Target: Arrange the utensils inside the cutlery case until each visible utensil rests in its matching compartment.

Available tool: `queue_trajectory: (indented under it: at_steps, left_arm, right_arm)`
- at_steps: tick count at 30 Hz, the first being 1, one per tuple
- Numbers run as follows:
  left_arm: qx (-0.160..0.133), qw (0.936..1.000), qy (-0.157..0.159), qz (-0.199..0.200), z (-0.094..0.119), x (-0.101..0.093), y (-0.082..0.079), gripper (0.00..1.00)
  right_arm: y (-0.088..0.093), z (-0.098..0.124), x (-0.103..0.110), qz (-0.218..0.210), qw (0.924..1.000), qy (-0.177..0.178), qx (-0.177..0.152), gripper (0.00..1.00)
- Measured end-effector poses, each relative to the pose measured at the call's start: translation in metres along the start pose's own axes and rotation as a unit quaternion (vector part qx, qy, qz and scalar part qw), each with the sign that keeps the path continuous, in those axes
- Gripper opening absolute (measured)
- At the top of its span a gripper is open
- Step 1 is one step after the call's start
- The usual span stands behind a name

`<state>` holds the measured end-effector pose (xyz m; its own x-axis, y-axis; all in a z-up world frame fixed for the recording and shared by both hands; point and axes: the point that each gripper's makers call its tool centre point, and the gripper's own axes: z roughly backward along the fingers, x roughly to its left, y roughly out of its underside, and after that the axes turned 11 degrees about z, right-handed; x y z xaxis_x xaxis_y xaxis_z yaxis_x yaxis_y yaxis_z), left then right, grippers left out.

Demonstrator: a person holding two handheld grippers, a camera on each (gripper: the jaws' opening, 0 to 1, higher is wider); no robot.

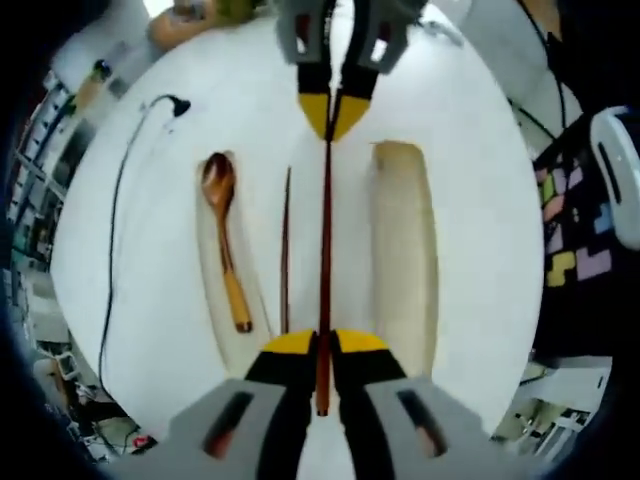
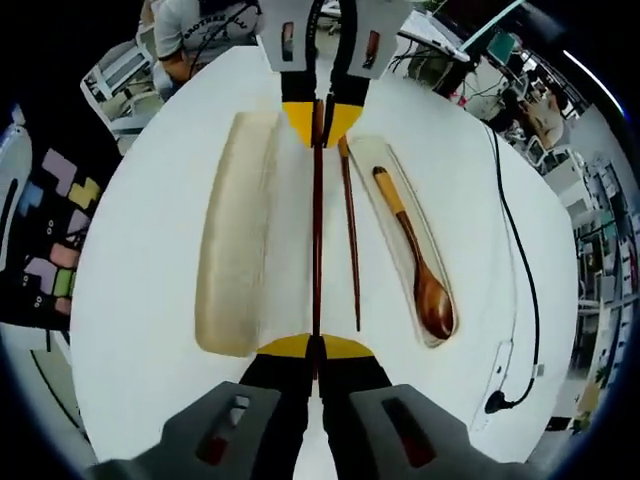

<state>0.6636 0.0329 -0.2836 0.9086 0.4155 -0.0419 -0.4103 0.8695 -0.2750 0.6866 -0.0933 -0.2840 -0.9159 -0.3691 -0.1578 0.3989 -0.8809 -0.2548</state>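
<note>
My left gripper [image 1: 320, 345] and right gripper [image 2: 315, 347] each clamp one end of a chopstick [image 1: 324, 240] mid-frame, beside its twin [image 1: 286, 250], spoon [image 1: 224, 235] and case [image 1: 405, 250]; next, I judge, lowering it alongside.

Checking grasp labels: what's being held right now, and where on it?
One chopstick, pinched at opposite ends by the left gripper and right gripper.

Bright, even overhead light; the white table [image 1: 470, 120] nearly washes out, glare strongest toward its far edge in the left gripper view. Shadows soft and faint, a thin one beside the spoon [image 2: 420, 265]. Centre sharp. Fisheye bends the table edge and the black cable [image 2: 515, 250]. Background clutter at the margins is dim, squeezed and blurred.
</note>
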Motion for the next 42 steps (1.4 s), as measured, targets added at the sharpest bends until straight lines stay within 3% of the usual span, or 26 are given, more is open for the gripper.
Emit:
queue_trajectory:
  at_steps: [3, 4, 17, 26, 33, 42]
  left_arm:
    - [0.001, 1.0, 0.002, 0.001, 0.003, -0.001, 0.001, 0.06]
    - [0.007, 1.0, -0.001, -0.005, 0.004, -0.001, 0.003, 0.06]
    - [0.001, 0.9996, 0.015, -0.023, 0.015, -0.024, 0.011, 0.06]
    - [0.012, 0.9989, 0.036, -0.027, 0.004, -0.046, 0.02, 0.06]
    - [0.006, 0.9989, 0.042, -0.02, -0.007, -0.049, 0.02, 0.06]
    - [0.014, 0.9984, 0.051, -0.023, -0.02, -0.052, 0.026, 0.06]
  right_arm:
    - [-0.004, 0.002, 0.001, 0.007, 0.9999, 0.007, 0.003, 0.0]
    - [-0.006, 0.004, -0.007, 0.017, 0.9992, 0.035, -0.001, 0.0]
    - [-0.015, 0.005, 0.032, 0.025, 0.9996, -0.004, -0.012, 0.0]
    - [-0.019, -0.003, 0.048, 0.002, 0.9997, -0.019, -0.015, 0.0]
    - [-0.013, -0.012, 0.052, 0.002, 0.9996, -0.028, 0.002, 0.0]
    - [-0.013, -0.022, 0.059, -0.008, 0.9989, -0.047, -0.001, 0.0]
